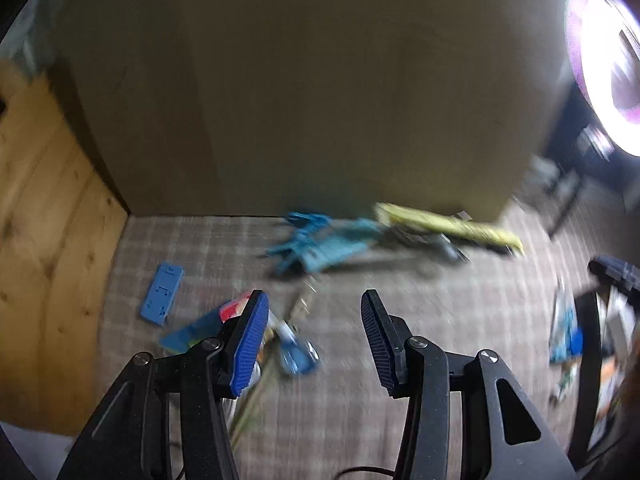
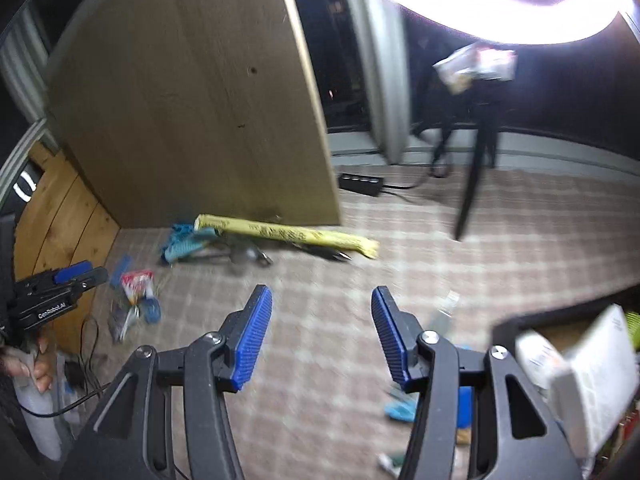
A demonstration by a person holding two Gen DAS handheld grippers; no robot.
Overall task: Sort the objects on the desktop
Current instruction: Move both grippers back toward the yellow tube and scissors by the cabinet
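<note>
Loose desk items lie on a checked cloth (image 1: 400, 380). In the left wrist view my left gripper (image 1: 314, 308) hangs open over the cloth, nothing between its fingers. A flat blue piece (image 1: 162, 300) lies to its left, and a red-and-blue packet (image 1: 216, 322) shows behind the left finger, with a small blue item (image 1: 298, 354) beside it. Farther back lie a teal item (image 1: 320, 244) and a long yellow pack (image 1: 448, 224). My right gripper (image 2: 320, 300) is open and empty above bare cloth. Its view shows the yellow pack (image 2: 288, 234), the teal item (image 2: 184, 242) and the left gripper (image 2: 92, 274).
A tall wooden board (image 2: 192, 100) stands behind the objects. A black box (image 2: 520, 324) holding a white book (image 2: 592, 368) sits at the right. A power strip (image 2: 360, 182), tripod leg (image 2: 468, 200) and ring light (image 2: 500, 0) are behind. A person's hand (image 2: 36, 368) is at the left.
</note>
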